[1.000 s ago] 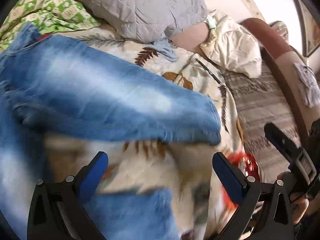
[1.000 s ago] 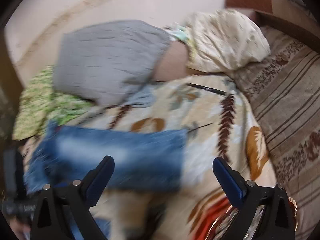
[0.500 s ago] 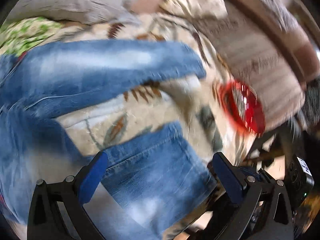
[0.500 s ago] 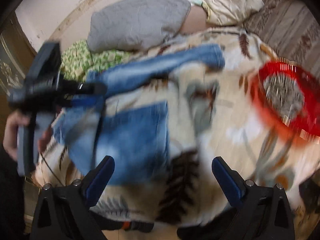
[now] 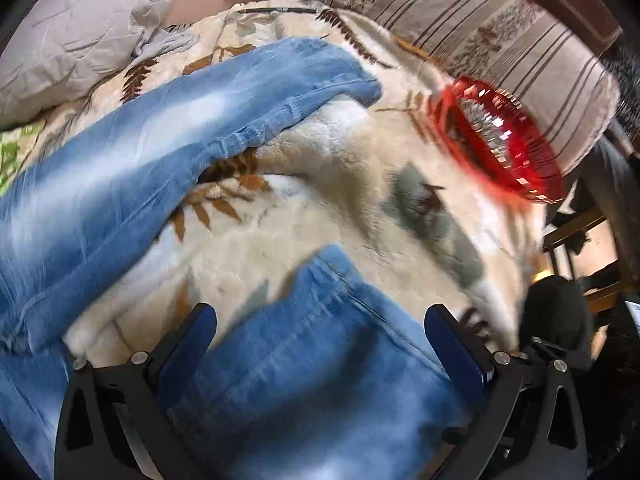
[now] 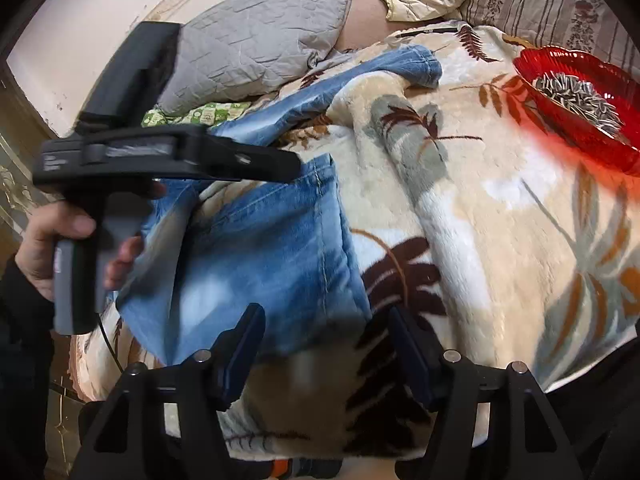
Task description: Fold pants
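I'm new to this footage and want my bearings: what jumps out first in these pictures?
The faded blue jeans sprawl across a leaf-print blanket, one leg near, the other stretching toward a grey pillow. A red bowl of seeds sits on the blanket at the right. The right gripper is closing near the near leg's hem; the left gripper hangs open over that leg.

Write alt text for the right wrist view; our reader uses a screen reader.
The right gripper, jaws closing, reaches for the hem of blue jeans spread on a leaf-print blanket; the left gripper hovers above them.
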Available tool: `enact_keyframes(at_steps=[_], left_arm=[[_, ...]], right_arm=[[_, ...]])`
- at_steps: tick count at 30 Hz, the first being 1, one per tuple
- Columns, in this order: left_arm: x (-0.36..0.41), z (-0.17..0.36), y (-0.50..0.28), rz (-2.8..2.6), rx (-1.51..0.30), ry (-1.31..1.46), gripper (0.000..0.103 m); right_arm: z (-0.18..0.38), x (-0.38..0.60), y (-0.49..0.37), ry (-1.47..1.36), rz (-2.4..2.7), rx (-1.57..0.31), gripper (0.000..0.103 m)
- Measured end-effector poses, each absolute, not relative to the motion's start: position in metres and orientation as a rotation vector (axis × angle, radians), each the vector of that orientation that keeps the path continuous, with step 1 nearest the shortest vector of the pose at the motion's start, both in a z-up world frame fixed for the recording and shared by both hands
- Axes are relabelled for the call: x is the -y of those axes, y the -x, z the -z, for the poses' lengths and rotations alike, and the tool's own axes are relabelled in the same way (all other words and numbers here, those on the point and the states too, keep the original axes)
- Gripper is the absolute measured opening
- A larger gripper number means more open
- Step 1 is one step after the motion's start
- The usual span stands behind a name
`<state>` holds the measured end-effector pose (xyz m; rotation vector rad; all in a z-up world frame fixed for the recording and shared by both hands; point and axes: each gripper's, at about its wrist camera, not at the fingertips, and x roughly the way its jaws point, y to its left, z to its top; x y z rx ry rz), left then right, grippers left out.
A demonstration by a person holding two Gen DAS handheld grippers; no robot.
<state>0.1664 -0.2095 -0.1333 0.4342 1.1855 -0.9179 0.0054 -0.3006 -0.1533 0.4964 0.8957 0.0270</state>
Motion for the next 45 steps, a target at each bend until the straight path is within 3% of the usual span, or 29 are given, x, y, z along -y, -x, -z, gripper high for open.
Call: enact_keyframes(at_steps=[3, 5, 6, 7, 8, 9, 10, 14, 20, 26, 32, 38, 39, 40, 41, 42, 43, 44, 45], left_arm=[[0.220, 0.147, -0.172, 0.907, -1.210, -0.497, 0.103], [0.226, 0.154, -0.171, 0.919, -1.226, -0.524, 0.097], [0.228, 0.157, -0.169, 0.942, -1.238, -0.531, 0.079], [0.230, 0.157, -0.167, 0.953, -1.233, -0.536, 0.077], [0.230, 0.154, -0.166, 0.962, -1.219, -0.532, 0.060], [0.229, 0.150, -0.165, 0.988, -1.216, -0.507, 0.027], [0.229, 0.147, -0.164, 0.973, -1.204, -0.508, 0.020], [0.224, 0.140, -0.162, 0.974, -1.216, -0.485, 0.012], [0.219, 0.107, -0.154, 1.014, -1.155, -0.417, 0.011], [0.271, 0.062, -0.150, 1.116, -1.058, -0.364, 0.011], [0.338, 0.074, -0.145, 1.129, -1.065, -0.393, 0.011], [0.342, 0.087, -0.150, 1.126, -1.085, -0.377, 0.012], [0.341, 0.087, -0.151, 1.122, -1.081, -0.378, 0.016], [0.340, 0.086, -0.151, 1.114, -1.068, -0.383, 0.022], [0.341, 0.085, -0.151, 1.101, -1.054, -0.390, 0.052], [0.340, 0.083, -0.152, 1.068, -1.031, -0.402, 0.095], [0.340, 0.082, -0.153, 1.052, -1.022, -0.401, 0.103], [0.336, 0.079, -0.154, 1.060, -1.016, -0.374, 0.103], [0.333, 0.077, -0.156, 1.059, -1.012, -0.362, 0.103]], right_arm=[[0.154, 0.297, -0.009, -0.463, -0.013, -0.895, 0.051], [0.155, 0.296, -0.009, -0.440, -0.007, -0.893, 0.033], [0.155, 0.296, -0.010, -0.433, -0.003, -0.895, 0.031], [0.156, 0.297, -0.011, -0.439, -0.007, -0.892, 0.027], [0.156, 0.298, -0.011, -0.451, -0.017, -0.888, 0.024], [0.156, 0.298, -0.012, -0.454, -0.022, -0.886, 0.023], [0.155, 0.297, -0.011, -0.451, -0.028, -0.879, 0.022], [0.154, 0.296, -0.008, -0.452, -0.044, -0.862, 0.019], [0.138, 0.303, 0.004, -0.460, -0.040, -0.807, 0.018], [0.096, 0.346, 0.024, -0.453, 0.091, -0.673, 0.018], [0.092, 0.384, 0.026, -0.477, 0.206, -0.681, 0.018], [0.096, 0.397, 0.024, -0.483, 0.236, -0.708, 0.018], [0.096, 0.396, 0.023, -0.476, 0.238, -0.712, 0.019], [0.096, 0.395, 0.020, -0.473, 0.238, -0.723, 0.024], [0.097, 0.394, 0.021, -0.475, 0.245, -0.733, 0.030], [0.098, 0.395, 0.020, -0.477, 0.268, -0.744, 0.036], [0.097, 0.397, 0.020, -0.478, 0.294, -0.756, 0.053], [0.096, 0.397, 0.021, -0.479, 0.304, -0.753, 0.075], [0.092, 0.398, 0.025, -0.482, 0.319, -0.729, 0.081]])
